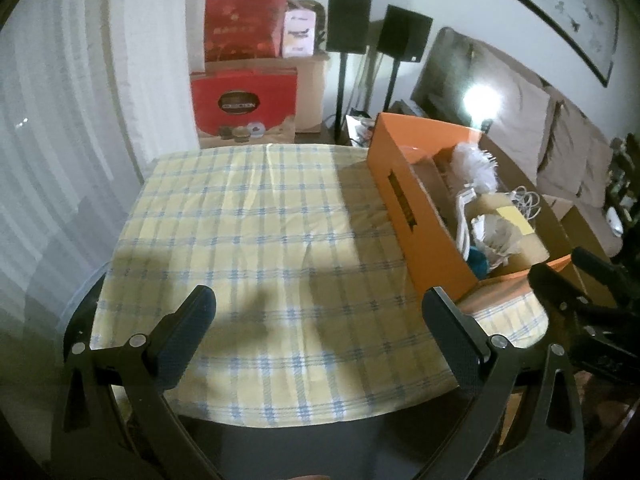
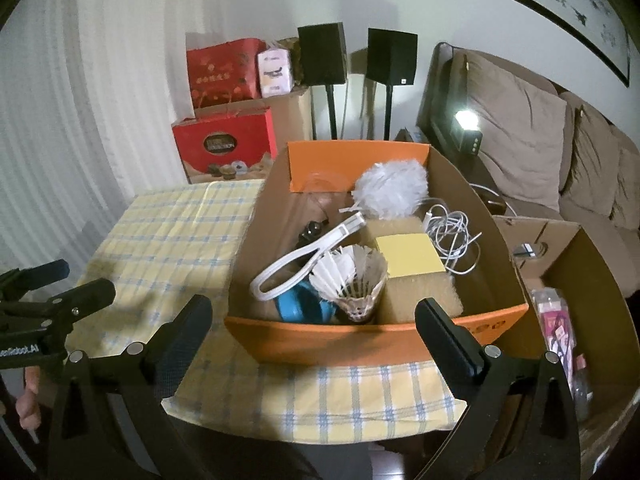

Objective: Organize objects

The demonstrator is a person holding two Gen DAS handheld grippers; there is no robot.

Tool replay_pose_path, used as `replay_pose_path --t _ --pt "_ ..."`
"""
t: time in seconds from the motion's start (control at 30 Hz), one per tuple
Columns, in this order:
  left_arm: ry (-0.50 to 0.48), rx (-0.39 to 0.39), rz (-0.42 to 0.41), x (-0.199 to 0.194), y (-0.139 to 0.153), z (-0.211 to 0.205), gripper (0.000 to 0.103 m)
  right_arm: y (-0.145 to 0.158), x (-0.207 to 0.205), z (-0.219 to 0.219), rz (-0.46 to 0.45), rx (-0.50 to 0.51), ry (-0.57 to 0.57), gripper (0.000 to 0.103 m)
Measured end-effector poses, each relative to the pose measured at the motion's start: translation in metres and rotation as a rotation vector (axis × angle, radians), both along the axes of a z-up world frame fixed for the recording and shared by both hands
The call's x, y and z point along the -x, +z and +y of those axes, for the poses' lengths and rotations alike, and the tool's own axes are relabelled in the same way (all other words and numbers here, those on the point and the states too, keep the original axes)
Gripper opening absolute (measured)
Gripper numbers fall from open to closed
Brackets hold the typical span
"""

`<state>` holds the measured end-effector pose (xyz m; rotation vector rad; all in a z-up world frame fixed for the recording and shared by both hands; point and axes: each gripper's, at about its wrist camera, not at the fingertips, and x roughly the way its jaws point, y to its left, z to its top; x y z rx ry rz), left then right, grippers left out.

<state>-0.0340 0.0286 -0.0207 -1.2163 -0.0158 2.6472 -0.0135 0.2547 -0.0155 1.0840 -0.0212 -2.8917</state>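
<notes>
An orange cardboard box (image 2: 360, 340) stands on the right side of a table with a yellow and blue checked cloth (image 1: 256, 232). Inside lie a white fluffy ball (image 2: 390, 190), a white plastic strap (image 2: 304, 260), a shuttlecock (image 2: 352, 280), a blue item (image 2: 300, 306), a yellow pad (image 2: 408, 256) and a coiled white cable (image 2: 452, 236). My right gripper (image 2: 314, 320) is open just in front of the box's near wall. My left gripper (image 1: 320, 308) is open over bare cloth, left of the box (image 1: 408, 208). Nothing sits between either pair of fingers.
A brown cardboard box (image 2: 568, 288) with pink packets stands right of the table. Red gift boxes (image 1: 244, 104) and two black speakers on stands (image 1: 348, 24) line the far wall. A sofa with beige cushions (image 2: 520, 136) is on the right; white curtains hang left.
</notes>
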Motion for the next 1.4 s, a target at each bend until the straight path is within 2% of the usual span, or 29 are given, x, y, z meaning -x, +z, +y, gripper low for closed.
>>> replay_pose_path --t 0.57,1.4 --pt "0.019 0.016 0.013 -0.008 -0.004 -0.008 0.103 0.000 -0.015 -0.009 0.006 -0.010 0.000 0.102" --pt "0.020 0.020 0.009 -0.010 -0.006 -0.011 0.103 -0.003 -0.017 -0.015 -0.001 -0.006 0.001 0.102"
